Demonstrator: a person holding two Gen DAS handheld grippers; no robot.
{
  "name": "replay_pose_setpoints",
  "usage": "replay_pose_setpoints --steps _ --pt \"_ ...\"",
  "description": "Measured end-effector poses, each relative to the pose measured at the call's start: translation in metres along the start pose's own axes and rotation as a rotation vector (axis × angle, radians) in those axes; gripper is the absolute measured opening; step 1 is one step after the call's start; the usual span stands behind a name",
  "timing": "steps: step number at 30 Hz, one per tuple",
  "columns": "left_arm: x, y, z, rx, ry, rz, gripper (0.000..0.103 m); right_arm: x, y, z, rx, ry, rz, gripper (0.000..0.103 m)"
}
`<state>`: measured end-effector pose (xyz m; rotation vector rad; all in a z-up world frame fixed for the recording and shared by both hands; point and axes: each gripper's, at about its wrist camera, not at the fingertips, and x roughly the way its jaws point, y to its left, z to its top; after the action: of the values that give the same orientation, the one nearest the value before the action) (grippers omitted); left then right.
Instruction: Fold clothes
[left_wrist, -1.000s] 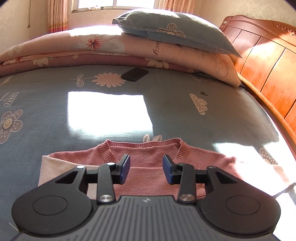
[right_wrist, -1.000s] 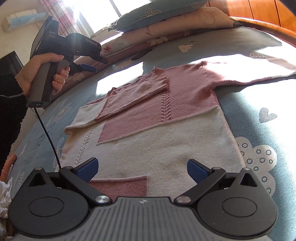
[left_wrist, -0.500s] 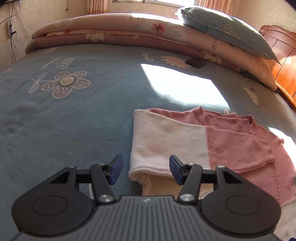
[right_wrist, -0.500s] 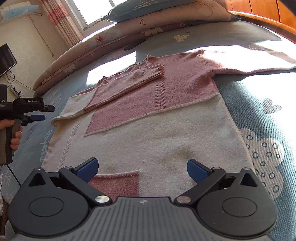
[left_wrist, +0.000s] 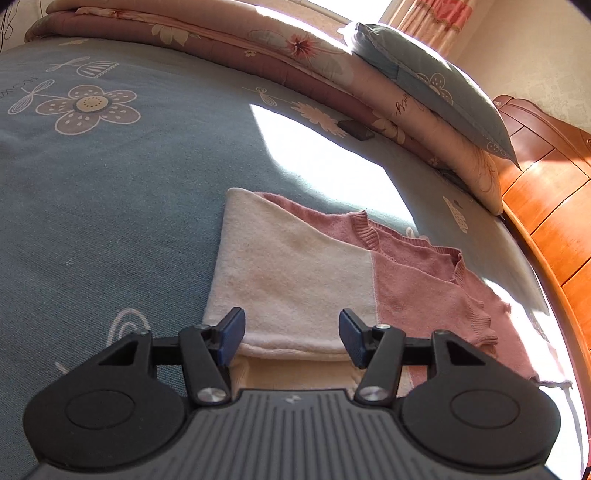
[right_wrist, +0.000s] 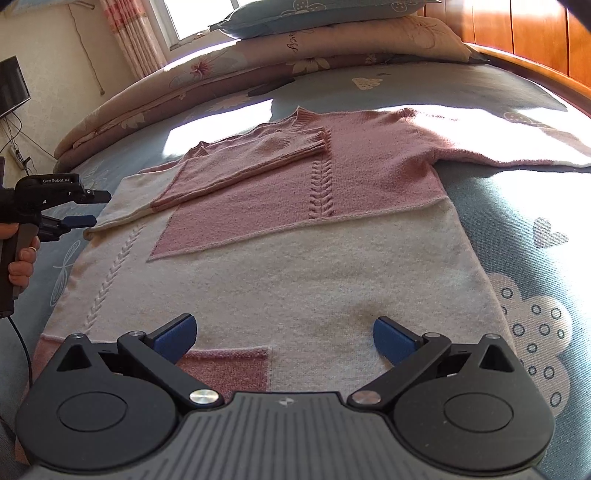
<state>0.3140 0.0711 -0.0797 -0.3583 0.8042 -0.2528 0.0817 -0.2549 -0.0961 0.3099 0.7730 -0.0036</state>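
A pink and cream knitted sweater (right_wrist: 295, 266) lies flat on the blue bed sheet (right_wrist: 517, 221). One sleeve is folded across its chest (right_wrist: 251, 162); the other sleeve (right_wrist: 509, 147) stretches out to the right. My left gripper (left_wrist: 291, 336) is open at the sweater's side, with the cream folded edge (left_wrist: 288, 280) lying between and beyond its fingers, unpinched. The right wrist view shows this left gripper (right_wrist: 88, 208) just off that fold. My right gripper (right_wrist: 282, 332) stands wide open over the cream hem, close to a pink patch (right_wrist: 229, 369).
A folded floral quilt (left_wrist: 258, 48) and a blue pillow (left_wrist: 424, 81) lie along the far side of the bed. The wooden headboard (left_wrist: 546, 206) rises on the right. A dark phone (left_wrist: 356, 131) rests near the quilt. A person's hand (right_wrist: 18, 258) holds the left gripper.
My left gripper swung from above the neckline down to the sweater's folded side edge, and its jaws spread wider. The right gripper dipped slightly toward the hem.
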Motion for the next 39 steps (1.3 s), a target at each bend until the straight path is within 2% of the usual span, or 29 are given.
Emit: replay_pose_setpoints --steps 6,7,8,12,17,20,22,24,27,29,30,34,37,39 --pt "-0.016 -0.004 0.003 0.041 -0.079 0.018 0.057 0.003 0.006 -0.003 -0.054 -0.009 -0.033 0.103" --pt "-0.018 -0.006 0.003 0.056 -0.089 0.006 0.061 0.004 0.007 -0.004 -0.066 -0.012 -0.041 0.103" --pt "-0.017 -0.005 0.002 0.052 -0.082 0.000 0.065 0.005 0.008 -0.005 -0.075 -0.017 -0.048 0.103" --pt "-0.005 0.003 -0.009 0.026 -0.067 0.008 0.065 0.007 0.013 -0.009 -0.115 -0.030 -0.071 0.103" --pt "-0.012 -0.011 -0.008 0.144 -0.097 -0.005 0.069 -0.001 0.015 -0.003 -0.130 -0.049 -0.086 0.103" --pt "0.000 -0.024 -0.015 0.283 -0.070 -0.011 0.073 -0.017 0.022 0.010 -0.154 -0.084 -0.112 0.103" --pt "0.004 -0.029 -0.019 0.317 -0.063 0.051 0.073 -0.031 0.030 0.021 -0.171 -0.108 -0.108 0.102" --pt "-0.002 -0.032 -0.018 0.315 -0.066 0.047 0.073 -0.053 0.044 0.035 -0.192 -0.168 -0.101 0.102" --pt "-0.009 -0.026 -0.015 0.255 -0.052 -0.060 0.077 -0.089 0.066 0.059 -0.233 -0.250 -0.026 0.102" --pt "-0.007 -0.022 -0.015 0.216 -0.008 -0.067 0.077 -0.103 0.082 0.081 -0.273 -0.261 0.046 0.103" --pt "-0.009 -0.020 -0.016 0.211 -0.010 -0.074 0.077 -0.106 0.092 0.095 -0.294 -0.256 0.075 0.103" --pt "-0.020 -0.014 -0.009 0.174 -0.053 -0.073 0.077 -0.097 0.117 0.133 -0.334 -0.241 0.138 0.103" --pt "-0.008 0.000 -0.004 0.114 0.012 -0.105 0.078 -0.075 0.133 0.160 -0.365 -0.218 0.179 0.103" --pt "-0.009 0.004 0.001 0.090 0.021 -0.130 0.078 -0.055 0.141 0.181 -0.370 -0.191 0.203 0.103"
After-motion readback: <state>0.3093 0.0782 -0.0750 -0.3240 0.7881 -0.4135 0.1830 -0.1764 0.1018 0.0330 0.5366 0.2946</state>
